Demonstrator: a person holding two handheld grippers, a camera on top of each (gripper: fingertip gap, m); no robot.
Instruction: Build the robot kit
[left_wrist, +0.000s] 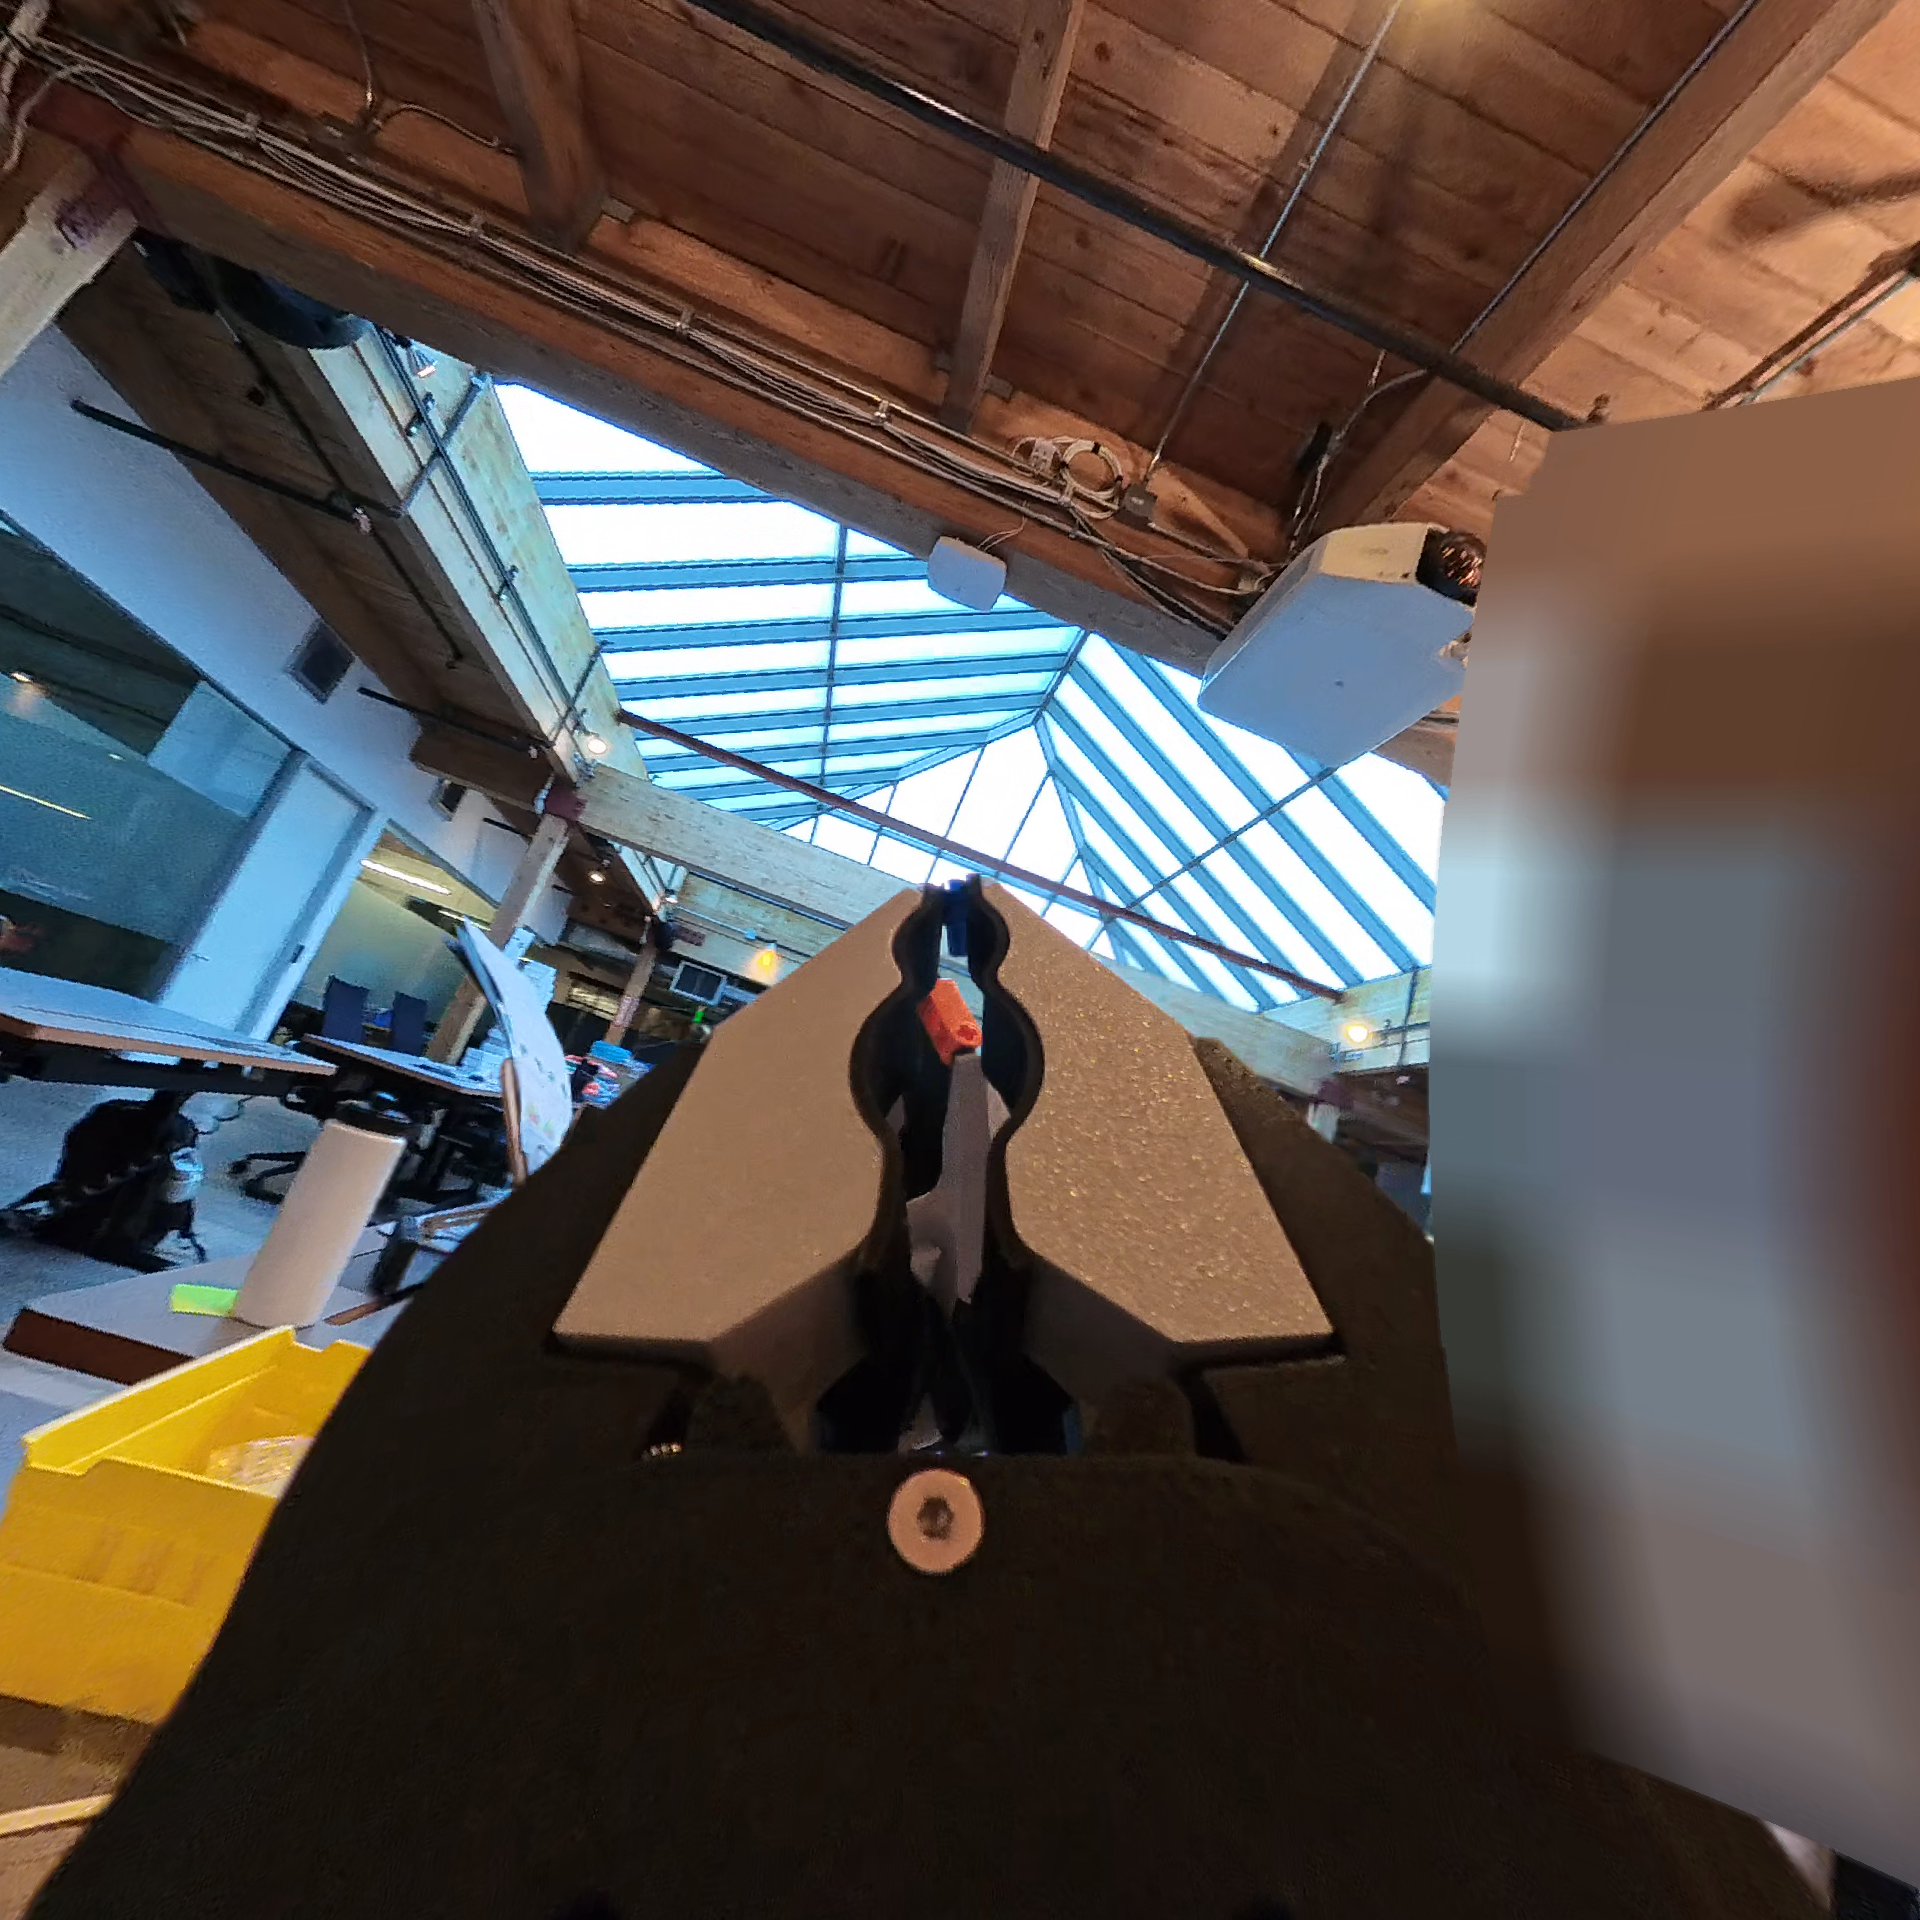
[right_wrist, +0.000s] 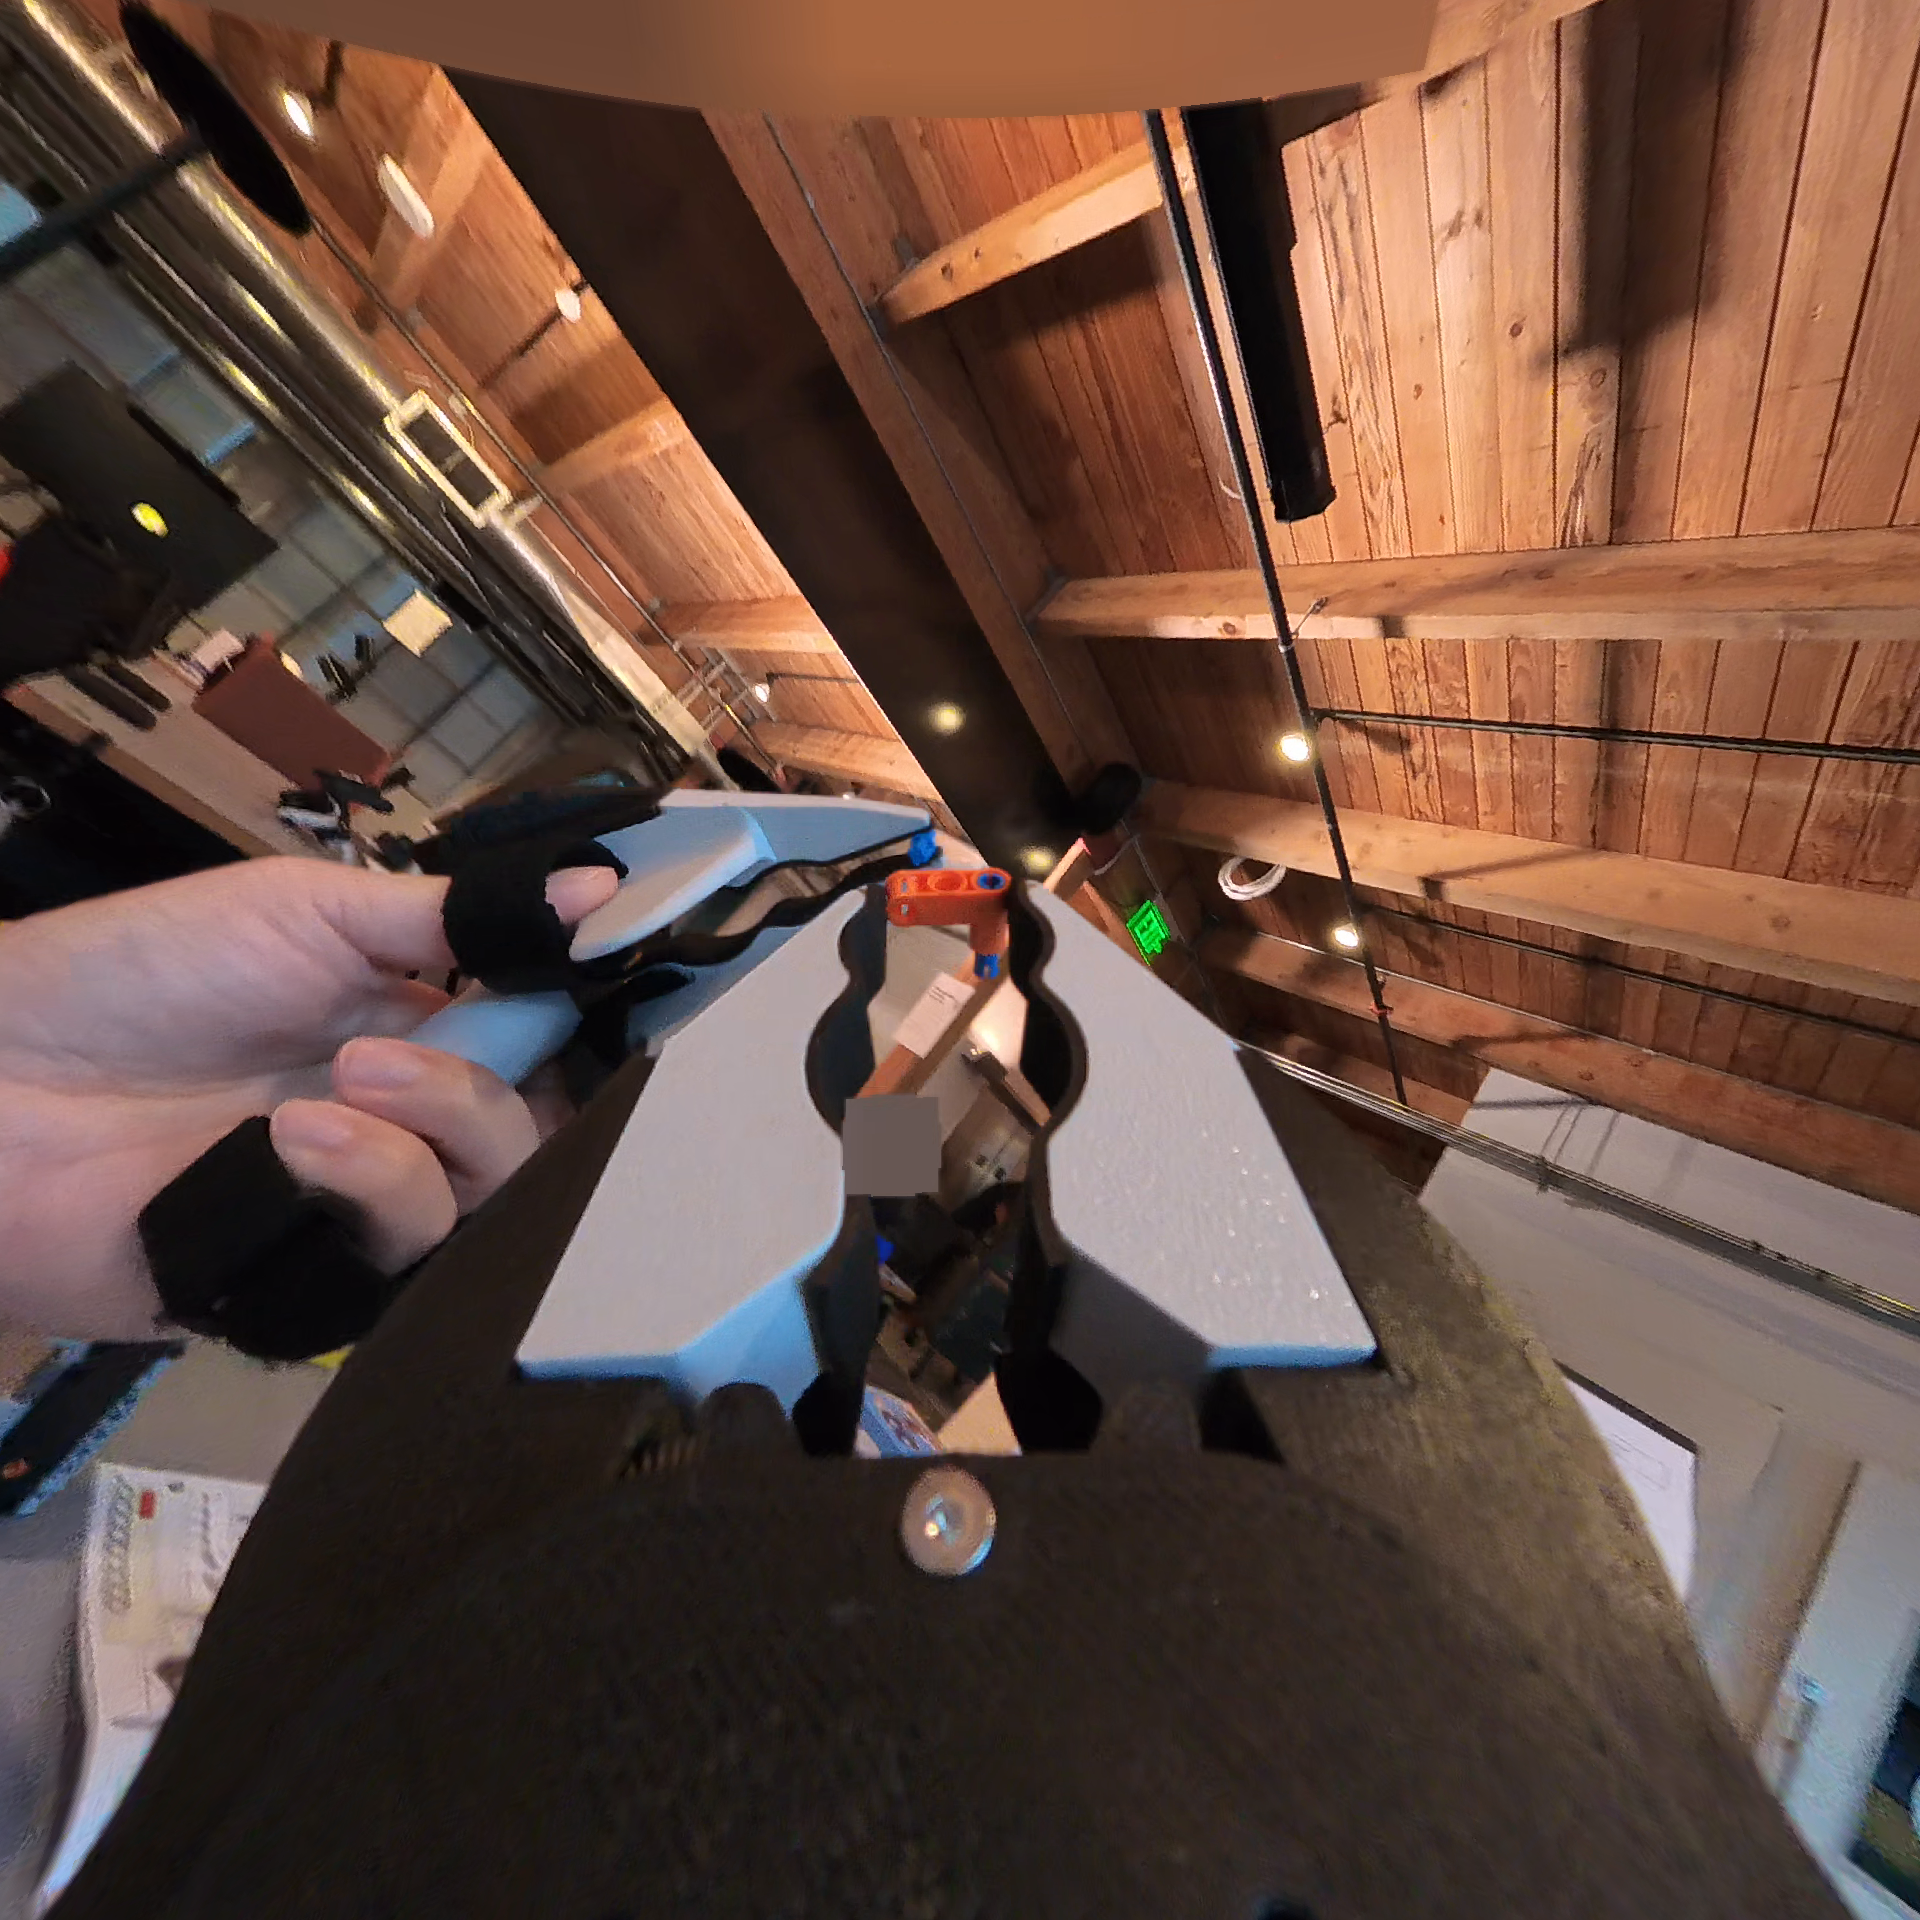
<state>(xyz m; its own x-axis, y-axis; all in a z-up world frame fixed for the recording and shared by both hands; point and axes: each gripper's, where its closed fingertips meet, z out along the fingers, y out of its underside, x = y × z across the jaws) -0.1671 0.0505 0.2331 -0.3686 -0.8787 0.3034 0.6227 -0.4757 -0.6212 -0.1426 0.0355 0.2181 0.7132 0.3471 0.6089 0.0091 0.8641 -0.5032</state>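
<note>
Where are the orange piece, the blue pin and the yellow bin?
orange piece (right_wrist: 943, 896), right wrist view, on its flat holed face.
blue pin (left_wrist: 958, 912), left wrist view, on its shaft at the fingertips.
yellow bin (left_wrist: 135, 1538), left wrist view, on its front wall.

the left gripper (left_wrist: 961, 894) points steeply upward, its grey fingers (left_wrist: 1122, 1122) drawn together so that only a wavy slit shows between them, the tips pinching. in the right wrist view it comes in from the left, lying sideways, gripped by a bare hand (right_wrist: 239, 1049) with black straps over the fingers. the right gripper (right_wrist: 951, 894) also tilts upward, fingers (right_wrist: 1164, 1174) nearly closed, tips meeting the other gripper's tips.
</note>
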